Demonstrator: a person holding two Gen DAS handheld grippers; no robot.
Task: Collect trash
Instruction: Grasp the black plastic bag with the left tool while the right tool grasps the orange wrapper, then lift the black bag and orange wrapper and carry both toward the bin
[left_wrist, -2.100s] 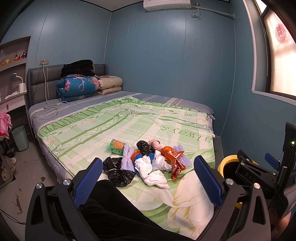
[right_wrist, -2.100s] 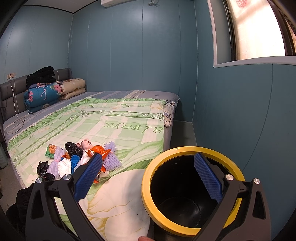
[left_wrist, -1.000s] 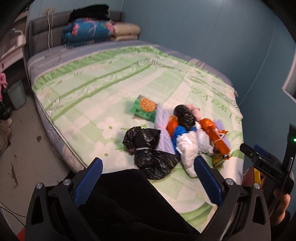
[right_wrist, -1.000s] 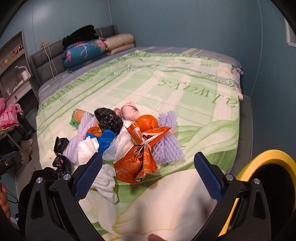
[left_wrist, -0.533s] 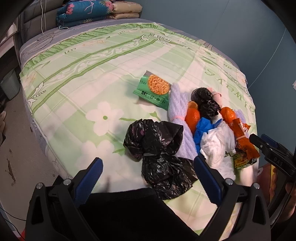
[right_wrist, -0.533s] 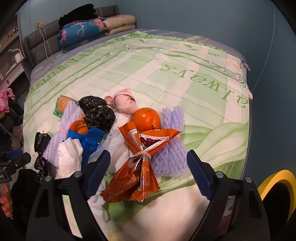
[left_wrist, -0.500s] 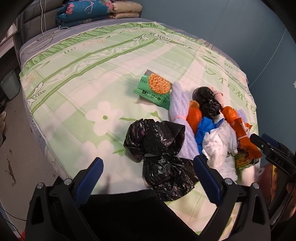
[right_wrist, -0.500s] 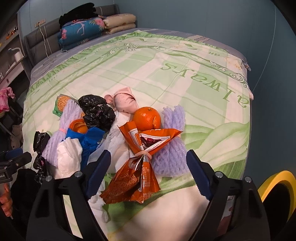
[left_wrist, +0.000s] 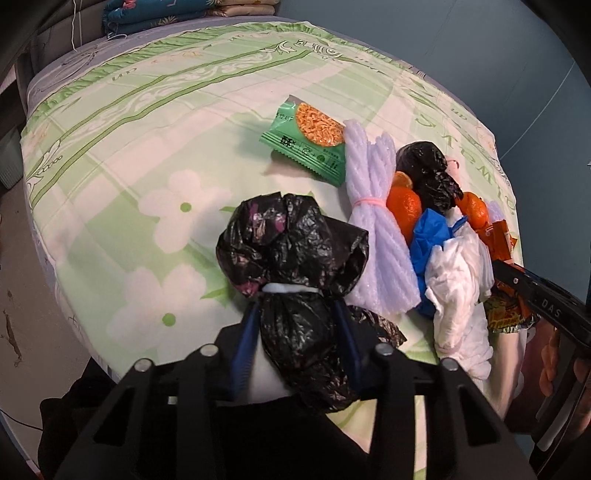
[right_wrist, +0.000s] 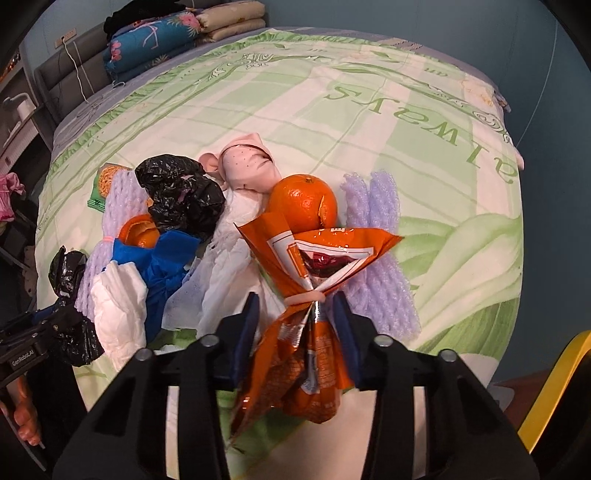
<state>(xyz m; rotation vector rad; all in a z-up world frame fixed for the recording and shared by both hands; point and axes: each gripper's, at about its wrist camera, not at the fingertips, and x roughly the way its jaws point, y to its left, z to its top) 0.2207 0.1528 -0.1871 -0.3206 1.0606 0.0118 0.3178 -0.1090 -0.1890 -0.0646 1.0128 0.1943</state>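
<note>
A pile of trash lies on the green bedspread (left_wrist: 147, 155). My left gripper (left_wrist: 297, 325) is shut on a tied black plastic bag (left_wrist: 291, 251), just below its white tie. My right gripper (right_wrist: 295, 321) is shut on an orange snack bag (right_wrist: 314, 266), at its rubber-banded neck. Around them lie a green noodle packet (left_wrist: 306, 140), purple foam netting (left_wrist: 373, 229), oranges (right_wrist: 303, 203), a second black bag (right_wrist: 181, 195), a blue bag (right_wrist: 162, 266), white tissue (left_wrist: 458, 280) and a pink wad (right_wrist: 247, 166).
The yellow rim of a black bin (right_wrist: 554, 391) shows at the right edge of the right wrist view, beside the bed. Folded blankets (right_wrist: 155, 37) lie at the headboard. The floor (left_wrist: 22, 302) lies left of the bed. The right gripper's body (left_wrist: 546, 310) shows in the left wrist view.
Both grippers moved down to the trash pile and went from wide open to shut. The left closed on the black bag, the right on the orange snack bag.
</note>
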